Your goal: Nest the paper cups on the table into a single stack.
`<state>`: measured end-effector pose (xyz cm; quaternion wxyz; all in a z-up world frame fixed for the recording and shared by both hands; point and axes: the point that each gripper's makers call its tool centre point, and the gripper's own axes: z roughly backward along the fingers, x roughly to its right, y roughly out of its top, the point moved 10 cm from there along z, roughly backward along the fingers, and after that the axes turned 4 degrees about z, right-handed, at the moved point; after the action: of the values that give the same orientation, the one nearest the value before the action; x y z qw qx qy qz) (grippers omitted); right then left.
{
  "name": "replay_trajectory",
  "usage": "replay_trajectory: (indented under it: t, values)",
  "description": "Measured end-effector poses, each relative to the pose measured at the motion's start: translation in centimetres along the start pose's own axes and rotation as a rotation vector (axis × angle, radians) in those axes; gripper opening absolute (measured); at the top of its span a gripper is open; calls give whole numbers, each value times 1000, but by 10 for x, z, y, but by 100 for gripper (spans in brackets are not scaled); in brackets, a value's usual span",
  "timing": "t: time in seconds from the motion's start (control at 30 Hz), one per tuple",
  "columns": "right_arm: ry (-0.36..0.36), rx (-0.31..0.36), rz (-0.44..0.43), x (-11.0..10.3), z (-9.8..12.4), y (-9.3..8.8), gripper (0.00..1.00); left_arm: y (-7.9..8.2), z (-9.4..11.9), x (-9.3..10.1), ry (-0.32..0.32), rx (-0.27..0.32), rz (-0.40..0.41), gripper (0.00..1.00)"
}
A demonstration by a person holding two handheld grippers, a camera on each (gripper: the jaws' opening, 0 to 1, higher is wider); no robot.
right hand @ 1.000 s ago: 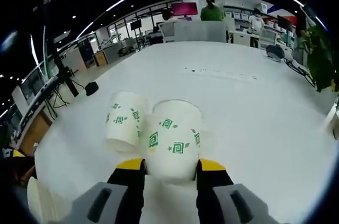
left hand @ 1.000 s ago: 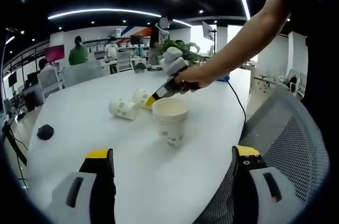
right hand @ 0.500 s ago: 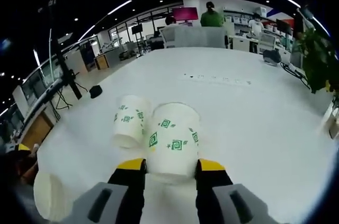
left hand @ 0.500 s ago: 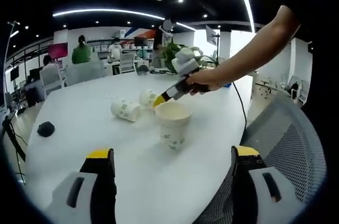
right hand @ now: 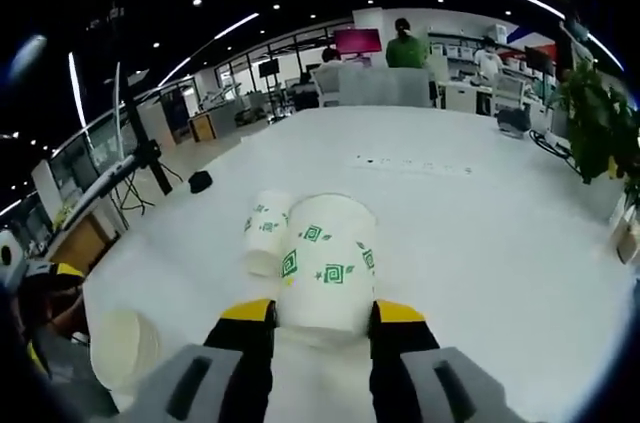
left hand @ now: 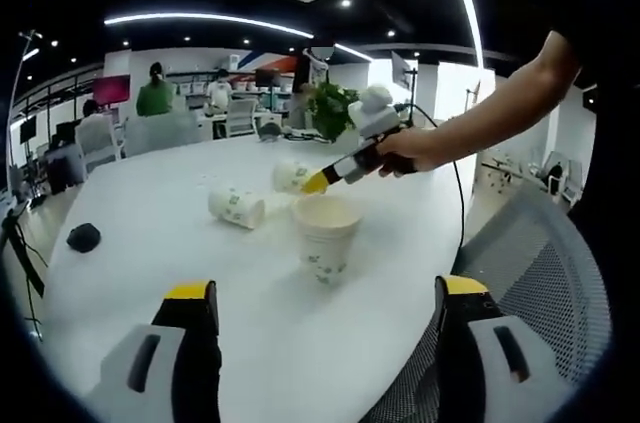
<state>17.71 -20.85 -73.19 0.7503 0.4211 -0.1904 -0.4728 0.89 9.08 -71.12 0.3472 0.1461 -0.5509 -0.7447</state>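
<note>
My right gripper (right hand: 323,311) is shut on a white paper cup with green marks (right hand: 327,261), held on its side above the white table (right hand: 480,223). From the left gripper view, that gripper (left hand: 308,181) and its cup (left hand: 290,175) hang just beyond an upright cup (left hand: 325,238). A second cup (left hand: 237,208) lies on its side on the table, also seen past the held one (right hand: 267,233). The upright cup (right hand: 125,348) shows at lower left. My left gripper (left hand: 325,293) stands open and empty, short of the upright cup.
A black mouse-like object (left hand: 82,236) lies at the table's left side (right hand: 200,181). A grey mesh chair (left hand: 540,263) stands at the near right table edge. A potted plant (right hand: 590,113) is at the far edge. People sit at desks in the background.
My right gripper has lifted its cup up off the table and away from the lying cup, which stays put. The left gripper stays open.
</note>
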Motion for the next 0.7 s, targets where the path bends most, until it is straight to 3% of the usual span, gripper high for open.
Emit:
replay_trajectory:
  t: [0.37,0.7]
  values:
    - [47,76,10,-10,25,9,36,7,2,-5,13,4,26,80]
    - [70,146,1,-20,46,6,36,31,9,-14,56,21,3,75]
